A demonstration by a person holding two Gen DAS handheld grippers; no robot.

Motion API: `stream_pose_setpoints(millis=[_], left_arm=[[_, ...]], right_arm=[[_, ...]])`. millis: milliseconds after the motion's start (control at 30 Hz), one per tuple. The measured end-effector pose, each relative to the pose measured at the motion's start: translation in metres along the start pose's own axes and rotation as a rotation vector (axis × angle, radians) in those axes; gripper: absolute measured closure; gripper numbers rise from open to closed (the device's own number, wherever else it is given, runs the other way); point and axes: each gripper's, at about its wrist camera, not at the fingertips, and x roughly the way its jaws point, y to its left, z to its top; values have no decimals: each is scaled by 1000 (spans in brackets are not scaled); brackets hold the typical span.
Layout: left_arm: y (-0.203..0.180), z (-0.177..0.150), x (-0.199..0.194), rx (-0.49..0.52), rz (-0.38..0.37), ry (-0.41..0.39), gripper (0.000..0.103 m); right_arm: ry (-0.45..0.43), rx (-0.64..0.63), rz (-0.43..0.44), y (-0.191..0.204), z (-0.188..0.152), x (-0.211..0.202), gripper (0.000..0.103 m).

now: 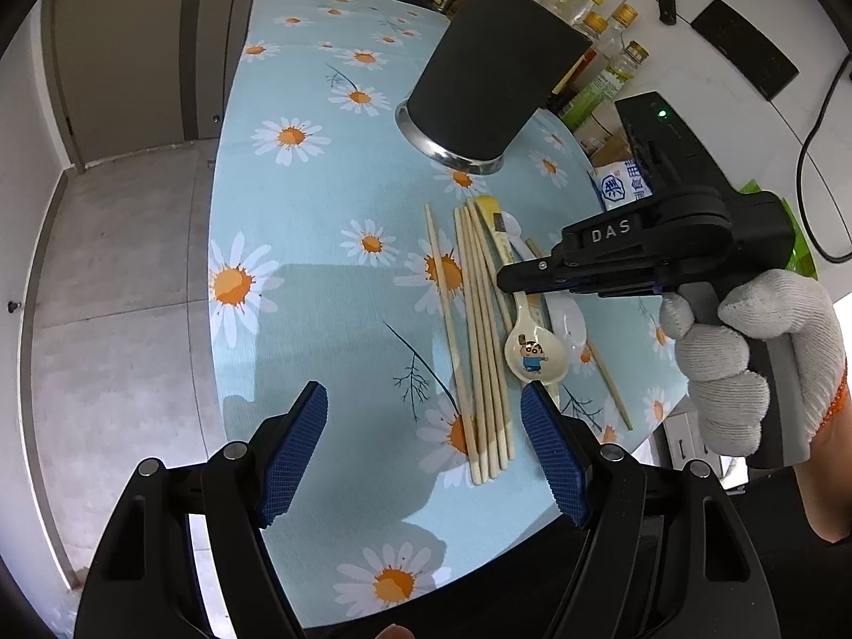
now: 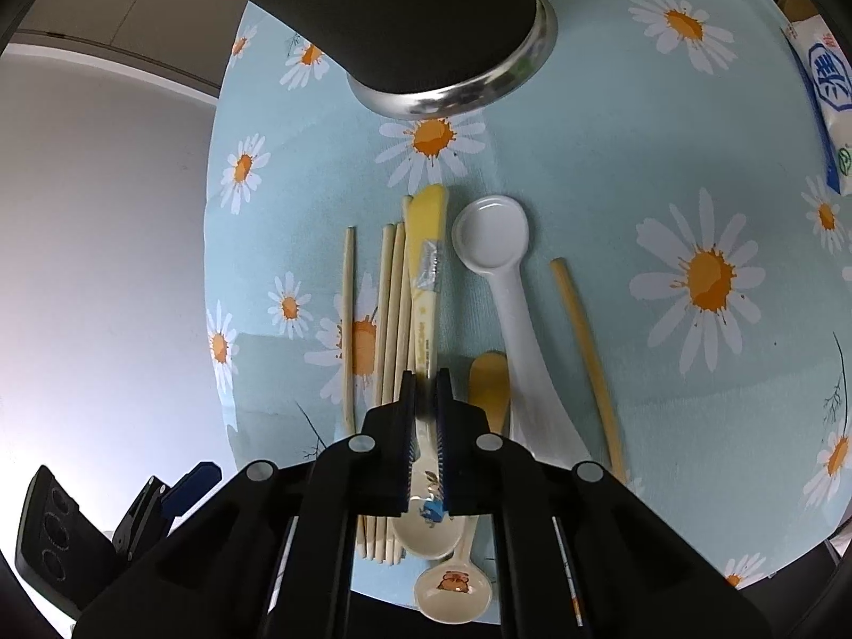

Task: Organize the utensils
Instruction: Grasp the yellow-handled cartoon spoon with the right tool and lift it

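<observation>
The right claw (image 2: 424, 399) is clamped on the handle of the cartoon spoon (image 2: 423, 330) lying beside the chopsticks (image 2: 391, 309) on the table (image 2: 612, 186); the left claw (image 1: 423, 426) hangs apart above

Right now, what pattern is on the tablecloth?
Light blue tablecloth with white-and-orange daisies; clearest in the left wrist view.

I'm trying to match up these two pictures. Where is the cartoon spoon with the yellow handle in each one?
Left wrist view: the cartoon spoon lies right of centre, beside the chopsticks, its handle under the right gripper.
Right wrist view: the spoon runs down the middle, its handle pinched between the blue pads.
Shared landmark: the black holder beyond the utensils.
</observation>
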Motion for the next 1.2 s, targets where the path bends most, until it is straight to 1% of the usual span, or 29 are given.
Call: stream_pose_setpoints(millis=[200,367,500,700,767,867,933,1033,1100,1167,1200], left_arm=[[0,6,8,26,-24,15,31],[-7,13,19,65,-42,43,31],[-12,17,26,91,-34,62,31],[-19,27,36,87,-9,91,31],[-23,30,39,94,21,94,34],[-26,38,47,59,65,115,37],[-27,42,52,31,93,124,45],[-29,50,62,-6,131,159,56],[-30,54,69,-20,159,176,59],[-32,57,77,-21,194,196,65],[-34,58,81,-25,218,209,71]], right_arm=[[-24,-10,15,0,-9,-12,95],[-60,-13,37,-6,-17,-30,95],[-81,-15,69,-13,-24,-42,95],[-103,-24,125,-22,-28,-60,95],[-109,-36,143,-25,-29,-69,95],[-112,-49,167,-34,-28,-82,95],[-113,-60,179,-40,-26,-91,95],[-120,-79,201,-47,-24,-104,95],[-115,-77,218,-54,-22,-110,95],[-113,-88,232,-60,-21,-115,95],[-114,-94,235,-63,-21,-117,95]])
